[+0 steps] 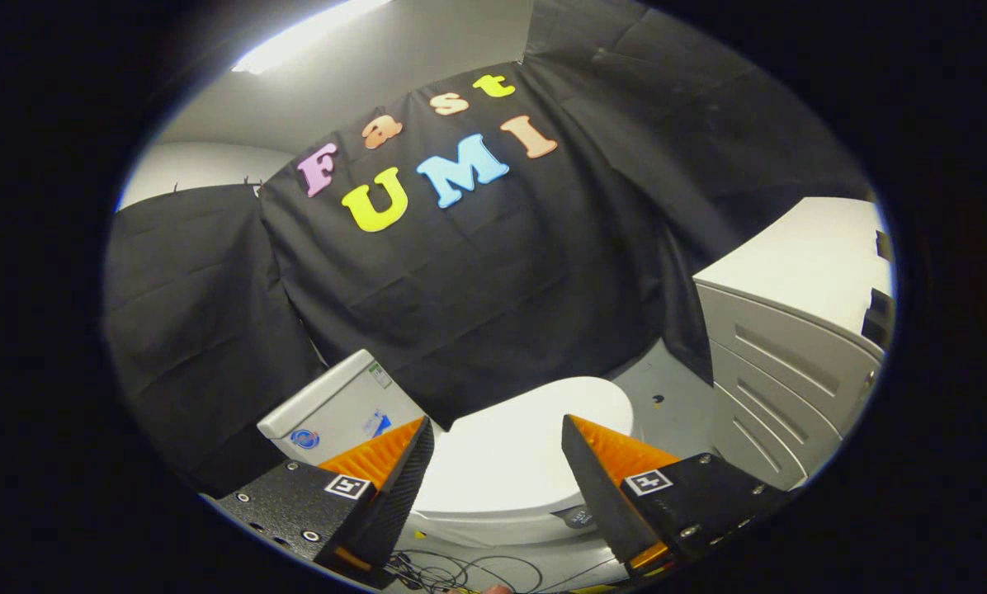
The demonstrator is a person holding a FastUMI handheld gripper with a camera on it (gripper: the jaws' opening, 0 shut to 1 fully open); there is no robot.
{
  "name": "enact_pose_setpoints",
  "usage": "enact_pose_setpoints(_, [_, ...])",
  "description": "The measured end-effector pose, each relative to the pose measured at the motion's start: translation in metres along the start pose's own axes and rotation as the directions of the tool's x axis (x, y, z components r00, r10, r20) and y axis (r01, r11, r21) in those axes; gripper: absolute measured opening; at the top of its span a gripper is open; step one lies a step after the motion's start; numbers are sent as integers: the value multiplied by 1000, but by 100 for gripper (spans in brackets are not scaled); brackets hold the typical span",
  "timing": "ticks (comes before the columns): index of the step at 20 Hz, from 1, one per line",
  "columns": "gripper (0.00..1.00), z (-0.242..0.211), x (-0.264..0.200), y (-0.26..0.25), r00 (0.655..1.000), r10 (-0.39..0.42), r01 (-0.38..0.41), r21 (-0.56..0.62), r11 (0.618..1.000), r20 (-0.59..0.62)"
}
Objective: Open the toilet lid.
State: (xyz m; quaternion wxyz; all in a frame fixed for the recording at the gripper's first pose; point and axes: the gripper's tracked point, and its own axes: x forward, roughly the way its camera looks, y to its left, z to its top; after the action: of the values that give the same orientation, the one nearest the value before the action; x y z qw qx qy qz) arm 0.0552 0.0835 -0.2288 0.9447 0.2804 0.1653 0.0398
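Lying closed beyond the parted jaws — toilet lid [510, 462], seemingly untouched.

Between and just beyond the spread fingers of the gripper [498, 429], which touch nothing, the toilet lid [518, 462] looks like smooth, glossy plastic. The tank [328, 408] beyond the left finger has the same hard sheen and carries paper-like stickers. The booth wall [477, 289] behind is matt, creased cloth. The cabinet [791, 388] off to the right looks smooth and satin, with grooved panels.

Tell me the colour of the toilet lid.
White: the toilet lid shows plainly in the gripper view, beyond the open hand-held gripper.
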Motion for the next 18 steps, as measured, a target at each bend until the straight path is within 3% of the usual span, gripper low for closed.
enact_pose_setpoints(11, [95,-121,50,-51,974,-106,142,176,974,-201])
enact_pose_setpoints(14, [95,-149,53,-65,965,-129,192,277,942,-229])
enact_pose_setpoints(18, [94,-171,54,-88,962,-158,242,431,869,-221])
